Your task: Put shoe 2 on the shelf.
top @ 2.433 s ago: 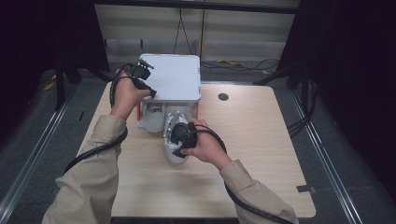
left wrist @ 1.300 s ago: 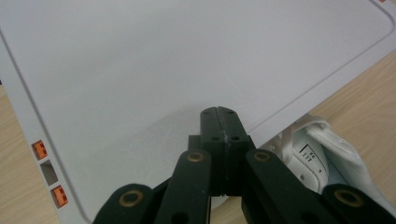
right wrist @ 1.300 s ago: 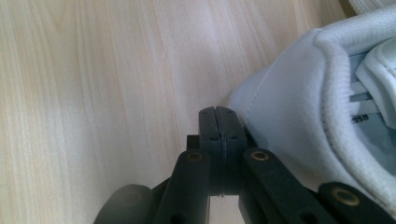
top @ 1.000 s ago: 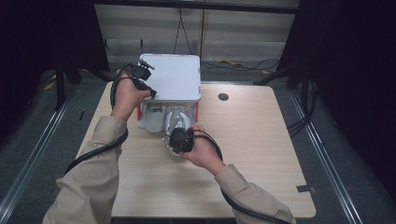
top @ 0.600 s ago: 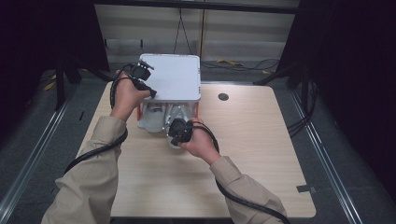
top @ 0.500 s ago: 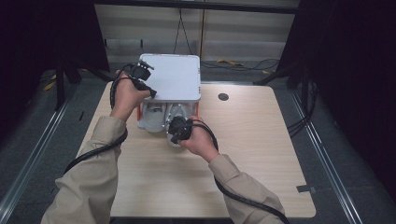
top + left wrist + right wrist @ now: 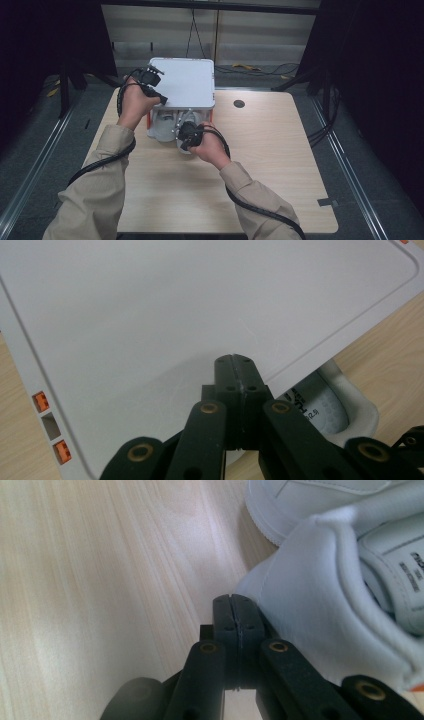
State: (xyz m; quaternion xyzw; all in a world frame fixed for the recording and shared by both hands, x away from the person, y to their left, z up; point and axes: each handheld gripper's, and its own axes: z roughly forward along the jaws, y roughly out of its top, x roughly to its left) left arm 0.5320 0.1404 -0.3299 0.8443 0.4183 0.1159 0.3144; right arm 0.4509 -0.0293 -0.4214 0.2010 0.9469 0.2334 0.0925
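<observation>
Right gripper view: clenched, empty right tongs [image 7: 234, 605] against white shoe [image 7: 320, 605] heel on table [image 7: 100, 580].

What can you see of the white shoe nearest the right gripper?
The white shoe looks like a leather sneaker with a padded heel collar and printed insole. It lies on the wooden table, its front under the white lid, beside a second shoe. The shut right gripper sits against its heel.
</observation>
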